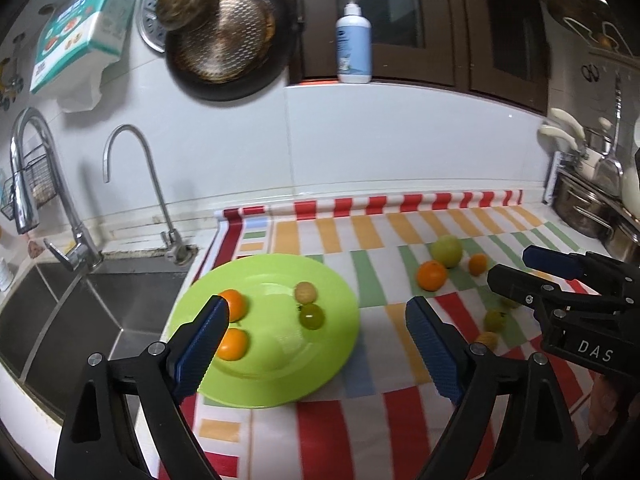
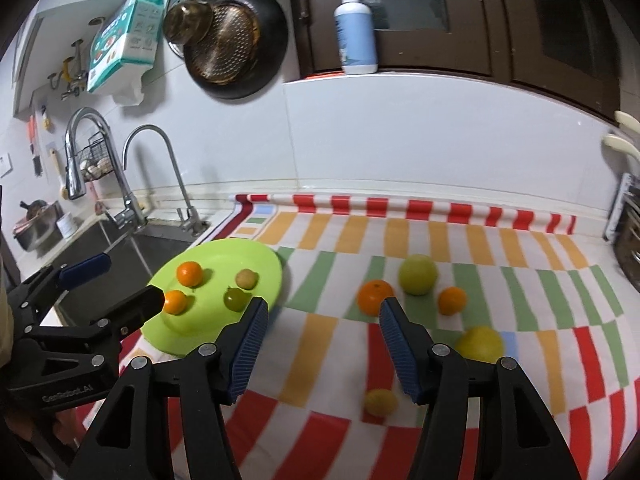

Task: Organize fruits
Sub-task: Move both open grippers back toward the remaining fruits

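A: What covered the surface (image 2: 460,240), and what lay on it?

B: A striped cloth (image 2: 320,432) of red, orange and green covered it beside the sink (image 1: 80,320). A lime-green plate (image 1: 336,320) sat at the cloth's sink-side edge and carried four fruits: two oranges (image 2: 189,273), one beside the other, a pale brownish fruit (image 2: 245,278) and a dark green fruit (image 2: 236,298) just in front of it.

A: And the loose fruits?

B: Well apart from the plate, a large green fruit (image 2: 418,274) lay between a large orange (image 2: 374,297) and a small orange (image 2: 452,300), all near one another. Nearer the cameras lay a yellow fruit (image 2: 480,344) and a small yellow fruit (image 2: 380,401).

A: How did the left claw (image 1: 316,344) stand?

B: Released, with its jaws spread wide and nothing between the blue pads (image 1: 432,352). It hung above the plate's near rim, pitched downward, touching no fruit.

A: And the right claw (image 2: 323,344)?

B: Also released, but with a narrower gap, and empty. It pointed downward over bare cloth between the plate and the loose fruits. Each claw appeared in the other's view, side by side.
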